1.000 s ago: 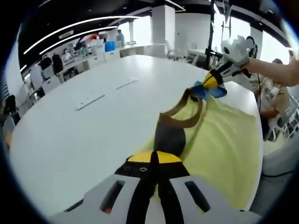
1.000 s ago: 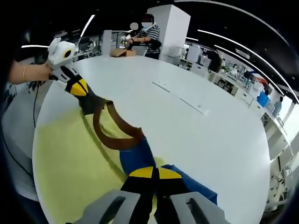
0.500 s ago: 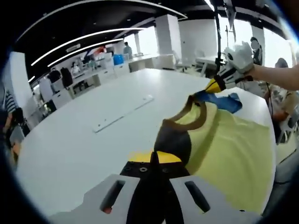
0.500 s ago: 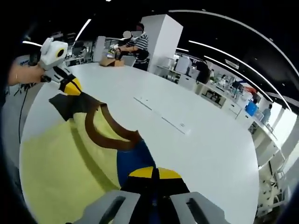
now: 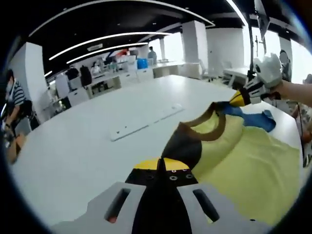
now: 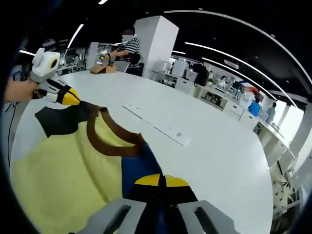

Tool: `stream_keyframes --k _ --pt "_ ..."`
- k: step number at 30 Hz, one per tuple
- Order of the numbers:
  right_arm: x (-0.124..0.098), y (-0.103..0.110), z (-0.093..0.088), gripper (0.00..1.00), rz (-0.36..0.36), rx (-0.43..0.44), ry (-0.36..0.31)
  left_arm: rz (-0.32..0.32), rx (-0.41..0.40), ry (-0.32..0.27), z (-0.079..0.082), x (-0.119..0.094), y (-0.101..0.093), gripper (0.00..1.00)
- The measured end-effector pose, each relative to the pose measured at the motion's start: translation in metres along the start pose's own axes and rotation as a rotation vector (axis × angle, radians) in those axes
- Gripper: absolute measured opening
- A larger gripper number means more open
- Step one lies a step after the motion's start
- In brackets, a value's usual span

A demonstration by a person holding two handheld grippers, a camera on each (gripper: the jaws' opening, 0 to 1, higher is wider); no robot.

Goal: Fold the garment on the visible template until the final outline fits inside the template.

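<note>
A large white table (image 5: 97, 146) stands in an open office. Both grippers, left (image 5: 163, 168) and right (image 6: 163, 183), are clamped on the shoulders of the yellow T-shirt (image 6: 63, 165). Compared with before, it is stretched wider and flatter.

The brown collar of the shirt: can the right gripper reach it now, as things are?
Probably yes, but not freely. The right gripper is shut on the blue sleeve, and the brown collar lies just ahead with nothing between. It would have to release the sleeve first.
</note>
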State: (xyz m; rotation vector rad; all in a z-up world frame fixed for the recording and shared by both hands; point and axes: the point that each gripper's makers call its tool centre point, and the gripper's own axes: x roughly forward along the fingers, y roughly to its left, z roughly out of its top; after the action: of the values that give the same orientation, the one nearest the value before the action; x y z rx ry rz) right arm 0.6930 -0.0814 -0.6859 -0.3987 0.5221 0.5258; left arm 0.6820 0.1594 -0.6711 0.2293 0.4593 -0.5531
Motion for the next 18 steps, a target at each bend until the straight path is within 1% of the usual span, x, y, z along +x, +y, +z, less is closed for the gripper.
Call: stream_keyframes --k 4,6,7,9,10,13,15,18 --pt "0.014 -0.005 -0.004 0.00 -0.022 0.016 0.011 0.017 -0.070 0.012 -0.007 0.017 0.007 0.00" --pt "0.020 -0.007 -0.008 0.00 -0.036 0.008 0.024 0.022 -0.081 0.014 -0.009 0.025 0.010 0.00" --pt "0.022 -0.008 -0.009 0.00 -0.041 0.012 0.027 0.024 -0.080 0.017 -0.011 0.027 0.011 0.00" --pt "0.029 -0.008 -0.012 0.00 -0.043 0.033 0.031 0.035 -0.031 0.049 -0.016 0.035 0.012 0.00" --pt "0.032 -0.008 -0.013 0.00 -0.046 0.037 0.033 0.035 -0.021 0.059 -0.018 0.038 0.012 0.00" --pt "0.042 -0.010 -0.019 0.00 -0.067 0.032 0.054 0.037 -0.035 0.062 -0.021 0.047 0.013 0.00" --pt "0.046 -0.010 -0.022 0.00 -0.070 0.033 0.064 0.052 -0.013 0.080 -0.026 0.051 0.016 0.00" --pt "0.052 -0.011 -0.027 0.00 -0.080 0.024 0.081 0.051 -0.012 0.092 -0.031 0.055 0.017 0.00"
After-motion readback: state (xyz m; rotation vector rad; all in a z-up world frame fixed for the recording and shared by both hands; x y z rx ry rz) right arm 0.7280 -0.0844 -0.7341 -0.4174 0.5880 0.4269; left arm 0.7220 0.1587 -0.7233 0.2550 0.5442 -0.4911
